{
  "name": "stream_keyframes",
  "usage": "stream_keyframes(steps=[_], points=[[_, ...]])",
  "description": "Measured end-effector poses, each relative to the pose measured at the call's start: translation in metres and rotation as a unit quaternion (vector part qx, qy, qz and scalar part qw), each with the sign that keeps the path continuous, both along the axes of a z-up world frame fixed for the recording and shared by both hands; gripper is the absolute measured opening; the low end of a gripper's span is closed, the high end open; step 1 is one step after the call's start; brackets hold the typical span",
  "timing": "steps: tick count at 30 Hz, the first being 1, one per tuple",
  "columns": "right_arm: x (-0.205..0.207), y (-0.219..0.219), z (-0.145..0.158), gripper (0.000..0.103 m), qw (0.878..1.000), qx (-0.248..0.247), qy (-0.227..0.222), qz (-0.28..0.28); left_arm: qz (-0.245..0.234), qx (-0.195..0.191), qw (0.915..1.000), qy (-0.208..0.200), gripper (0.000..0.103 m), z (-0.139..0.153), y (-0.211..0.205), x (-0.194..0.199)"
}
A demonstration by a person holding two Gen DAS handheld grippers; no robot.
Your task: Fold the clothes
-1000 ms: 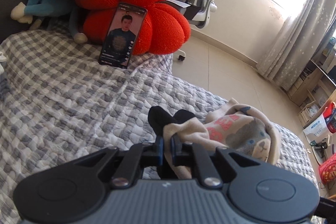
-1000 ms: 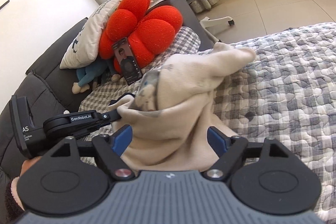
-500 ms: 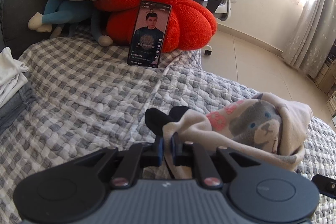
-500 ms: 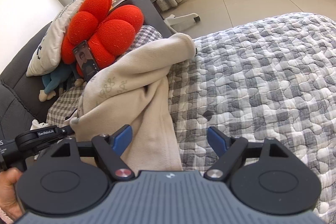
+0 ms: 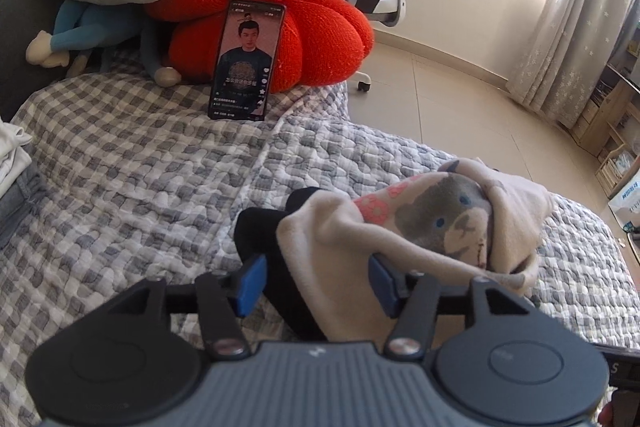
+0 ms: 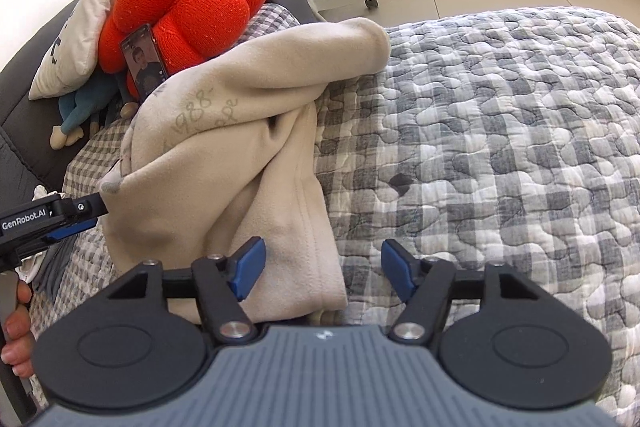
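On the checked quilt (image 5: 132,163), I am letting go of the cream fleece garment (image 6: 224,147): my left gripper (image 5: 316,277) is opening, its 2 blue pads spread with the garment's near fold and black lining still lying loosely between them but not pinched. My right gripper (image 6: 320,269) is closing, its pads also apart, the fleece hem brushing only the left pad. The garment is sitting bunched in a heap at the near side of the bed, bear print (image 5: 444,215) facing my left camera, one sleeve (image 6: 360,39) trailing toward the far edge.

I am judging the risks from here. The bundle is looking loose and rounded, so with the left side freed it may be slumping open and losing its fold. The right pads are lining up on only a thin edge of hem; closing there could be catching 1 layer, or the quilt beneath. The phone (image 5: 248,61) is leaning against the red cushion (image 5: 304,23) at the far side; a tugged quilt could be tipping it.
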State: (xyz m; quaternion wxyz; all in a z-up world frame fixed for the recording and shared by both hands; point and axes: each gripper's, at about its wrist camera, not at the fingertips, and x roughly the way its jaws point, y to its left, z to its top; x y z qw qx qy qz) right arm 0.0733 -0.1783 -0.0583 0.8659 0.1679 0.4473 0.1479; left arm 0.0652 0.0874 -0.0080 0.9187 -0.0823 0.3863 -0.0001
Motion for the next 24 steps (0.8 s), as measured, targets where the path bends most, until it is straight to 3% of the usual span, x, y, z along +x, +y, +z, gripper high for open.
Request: stream_keyframes(steps=[2, 5, 6, 12, 19, 24], points=[[0.0, 0.004, 0.0, 0.054, 1.0, 0.003, 0.003, 0.011, -0.014, -0.001, 0.9999, 0.001, 0.066, 0.003, -0.004, -0.004], [-0.002, 0.01, 0.004, 0.014, 1.0, -0.003, 0.001, 0.026, -0.036, -0.018, 0.9992, 0.005, 0.07, 0.005, -0.008, -0.009], [-0.003, 0.01, 0.006, 0.01, 1.0, 0.0, -0.001, 0.028, -0.045, -0.027, 0.9986, 0.007, 0.073, 0.005, -0.009, -0.01], [-0.011, 0.013, 0.022, 0.01, 0.998, 0.041, -0.019, 0.045, -0.071, -0.071, 0.9947, 0.02, 0.078, 0.001, -0.011, -0.015], [-0.025, 0.028, 0.031, 0.01, 0.994, 0.067, -0.027, 0.082, -0.071, -0.097, 0.9923, 0.027, 0.081, 0.0, -0.006, -0.015], [-0.032, 0.039, 0.034, 0.01, 0.988, 0.093, -0.023, 0.122, -0.062, -0.092, 0.9938, 0.013, 0.082, 0.005, -0.003, -0.019]])
